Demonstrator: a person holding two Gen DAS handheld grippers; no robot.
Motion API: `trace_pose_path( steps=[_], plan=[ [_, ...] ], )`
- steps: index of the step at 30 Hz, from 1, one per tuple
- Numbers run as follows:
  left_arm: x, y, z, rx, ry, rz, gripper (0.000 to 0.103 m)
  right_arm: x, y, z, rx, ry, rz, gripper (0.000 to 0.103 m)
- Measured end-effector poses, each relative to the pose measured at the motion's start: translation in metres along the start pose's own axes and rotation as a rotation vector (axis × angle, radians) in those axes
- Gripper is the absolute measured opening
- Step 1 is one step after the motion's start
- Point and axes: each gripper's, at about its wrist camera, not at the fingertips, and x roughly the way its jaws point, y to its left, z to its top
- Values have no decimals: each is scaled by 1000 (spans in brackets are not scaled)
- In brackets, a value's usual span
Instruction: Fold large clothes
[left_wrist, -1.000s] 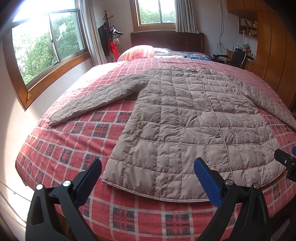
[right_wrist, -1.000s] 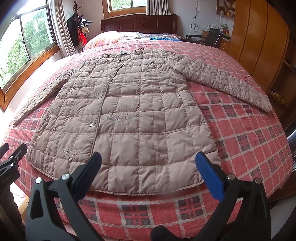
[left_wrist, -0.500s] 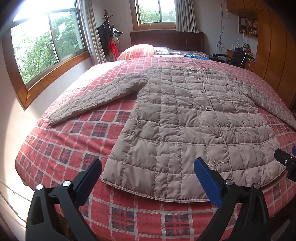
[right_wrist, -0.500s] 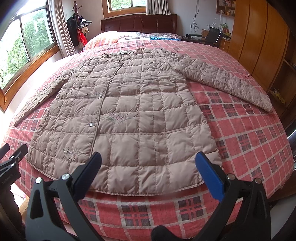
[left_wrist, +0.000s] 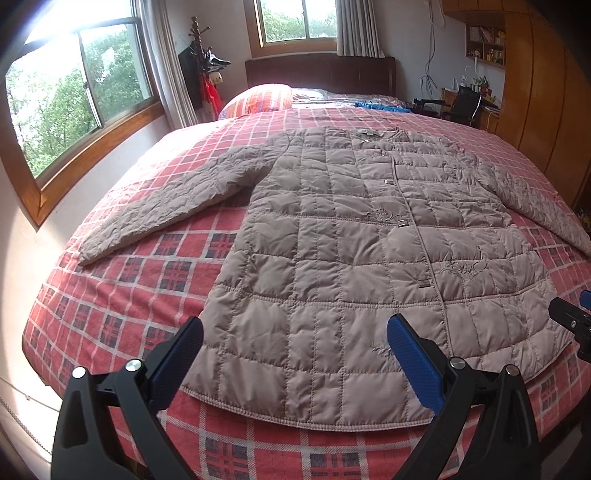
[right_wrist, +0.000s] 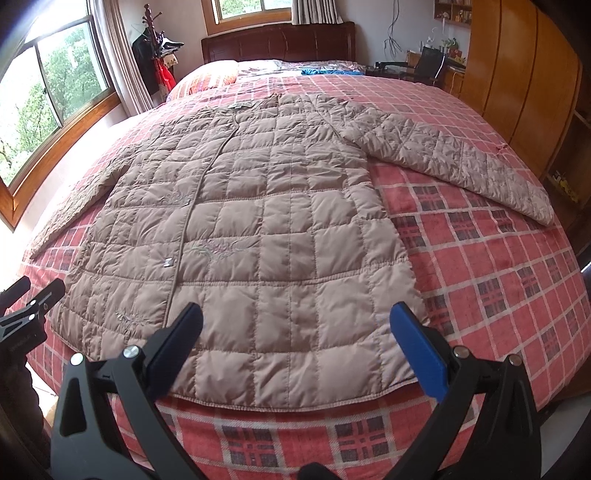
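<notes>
A tan quilted coat (left_wrist: 354, 258) lies spread flat, front up, on a bed (left_wrist: 122, 295) covered in a red plaid blanket, both sleeves stretched out to the sides. Its hem sits just ahead of both pairs of fingers, near the foot of the bed. The left gripper (left_wrist: 295, 354) is spread wide and holds nothing, its fingers (left_wrist: 413, 365) above the hem's left half. The right gripper (right_wrist: 295, 350) is likewise wide apart and empty, over the hem's right half. No containers are visible near either gripper.
</notes>
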Motion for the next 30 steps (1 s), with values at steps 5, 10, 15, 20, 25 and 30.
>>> trace_pose_path(
  steps=[5,10,15,20,25,30],
  plan=[
    [19,-28,42,20,-6,-54,99,7,-43,28,26,14,-5,100],
    [48,-74,96,83,20,-146,99,4,-119,65,152,-78,-96,100],
    [77,-137,143,153,43,-206,99,19,-207,93,314,-35,-157,100],
    [114,-203,179,184,132,-324,82,34,-284,110,400,34,-176,99],
    [154,-253,196,201,206,-351,77,52,-344,114,486,82,-192,99],
    [192,-287,202,205,295,-393,74,82,-402,113,581,147,-210,72]
  ],
)
